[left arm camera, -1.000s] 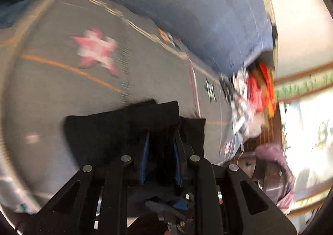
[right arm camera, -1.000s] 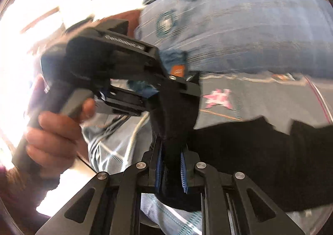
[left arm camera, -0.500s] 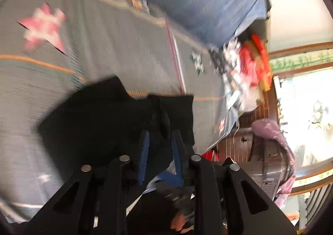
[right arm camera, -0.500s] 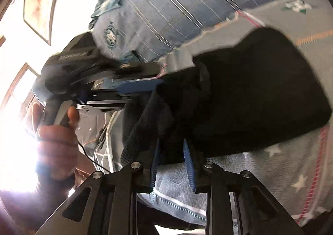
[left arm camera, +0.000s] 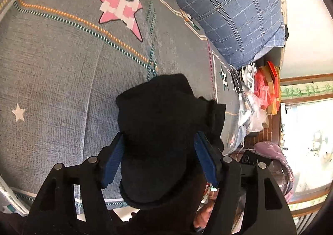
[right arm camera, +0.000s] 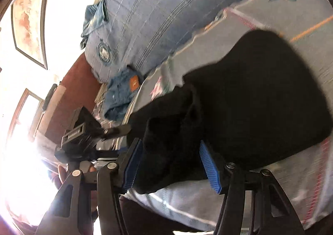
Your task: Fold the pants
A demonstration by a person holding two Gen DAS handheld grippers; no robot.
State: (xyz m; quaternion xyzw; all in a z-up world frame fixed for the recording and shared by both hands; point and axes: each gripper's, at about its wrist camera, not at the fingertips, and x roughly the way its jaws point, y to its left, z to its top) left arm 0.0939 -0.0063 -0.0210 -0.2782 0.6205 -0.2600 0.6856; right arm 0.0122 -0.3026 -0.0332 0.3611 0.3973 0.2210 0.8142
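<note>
- Pants (black, bunched into a thick bundle) are seen lying on the grey patterned bed cover near the bed's front edge, with part of the cloth hanging over that edge.
- Left tool: its jaws are opening; cloth lies between the blue pads, but no pressing on it can be made out.
- Right tool: its jaws are likewise opening around a fold of the same cloth, apparently released.
- Risk: the overhanging part could be dragged down by its own weight, so the fold may be undone.
- Risk: cloth could be snagged on a ribbed pad as a tool is drawn back, and the bundle pulled askew.
- Risk: the layers look uneven, so a lumpy fold may be left.
</note>
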